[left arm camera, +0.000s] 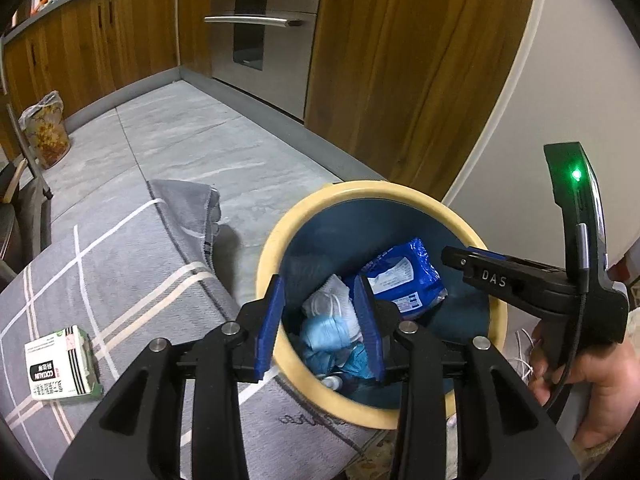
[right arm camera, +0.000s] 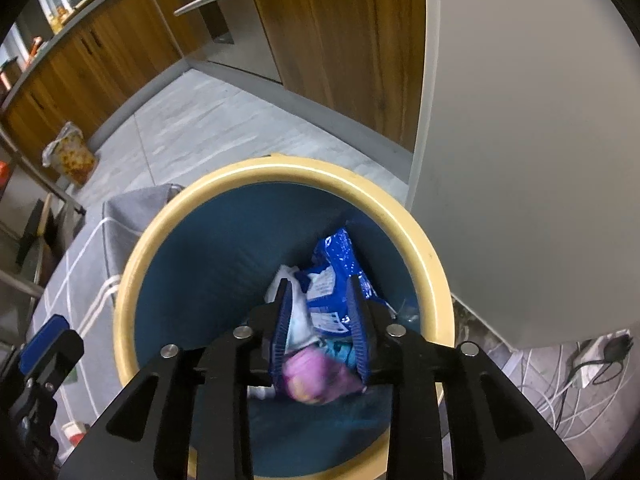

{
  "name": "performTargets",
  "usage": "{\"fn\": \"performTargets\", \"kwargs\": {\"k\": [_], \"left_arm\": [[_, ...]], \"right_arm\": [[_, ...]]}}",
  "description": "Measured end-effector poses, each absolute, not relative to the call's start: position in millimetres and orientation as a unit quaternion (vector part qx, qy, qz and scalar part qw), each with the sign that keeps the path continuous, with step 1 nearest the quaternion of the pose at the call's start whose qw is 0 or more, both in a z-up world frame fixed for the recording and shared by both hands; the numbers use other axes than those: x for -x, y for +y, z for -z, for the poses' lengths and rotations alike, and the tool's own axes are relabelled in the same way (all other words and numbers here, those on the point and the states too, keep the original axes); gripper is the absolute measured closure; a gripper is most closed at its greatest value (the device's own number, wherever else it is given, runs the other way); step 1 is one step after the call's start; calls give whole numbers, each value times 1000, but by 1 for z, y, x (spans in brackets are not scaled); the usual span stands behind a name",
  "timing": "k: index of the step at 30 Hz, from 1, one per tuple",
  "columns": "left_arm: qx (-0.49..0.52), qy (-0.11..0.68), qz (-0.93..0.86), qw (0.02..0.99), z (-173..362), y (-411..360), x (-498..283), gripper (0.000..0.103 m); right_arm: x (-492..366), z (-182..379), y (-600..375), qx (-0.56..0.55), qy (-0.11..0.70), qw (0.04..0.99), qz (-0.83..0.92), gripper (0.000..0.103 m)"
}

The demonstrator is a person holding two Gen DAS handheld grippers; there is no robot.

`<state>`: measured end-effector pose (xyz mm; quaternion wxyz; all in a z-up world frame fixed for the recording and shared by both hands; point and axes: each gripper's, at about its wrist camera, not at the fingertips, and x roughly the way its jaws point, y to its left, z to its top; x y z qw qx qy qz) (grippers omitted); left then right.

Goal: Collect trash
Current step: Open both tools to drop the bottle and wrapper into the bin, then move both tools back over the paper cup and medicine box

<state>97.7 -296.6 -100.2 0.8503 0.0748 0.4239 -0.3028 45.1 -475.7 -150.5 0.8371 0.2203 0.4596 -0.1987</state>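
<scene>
A round bin with a cream rim and blue inside stands on the floor. In it lie a blue wipes packet, white and light-blue tissues and other scraps. My left gripper is open and empty over the bin's near side. My right gripper is open above the bin's mouth; a blurred pink object sits just below its fingers, apart from them. The right gripper also shows in the left wrist view. A white and green box lies on the grey rug.
A grey rug with white lines lies left of the bin. Wood cabinets and a steel oven line the far wall. A patterned bag stands by the cabinets. Cables and a power strip lie at right.
</scene>
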Motion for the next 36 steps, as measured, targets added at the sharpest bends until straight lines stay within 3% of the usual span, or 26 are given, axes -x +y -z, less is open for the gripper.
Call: {"fn": "performTargets", "kwargs": {"k": [5,8,10,13,15,21,36], "left_arm": [[-79,417,290,858,93,-285,-94,62],[-81,411,277,865,89,-275,-90,49],[-79,407,265,870,85,-267,-89,39],[-71,400,247,880,78,-254,-87,27],[-67,397,237,884,75,-244,-86,24],[-63,399,200,893,70,-206,-82,17],[-7,460,100,882,94,-79,-66,17]], "right_arm": [[-44,144,-465,-215,455,844,186,66],[-43,141,-458,-222,452,846,172,56],[-42,138,-453,-224,447,850,163,42],[-41,130,-442,-223,435,860,144,29],[-41,124,-436,-219,429,866,134,24],[-47,114,-410,-226,423,871,103,20],[-71,106,-302,-179,439,880,28,19]]}}
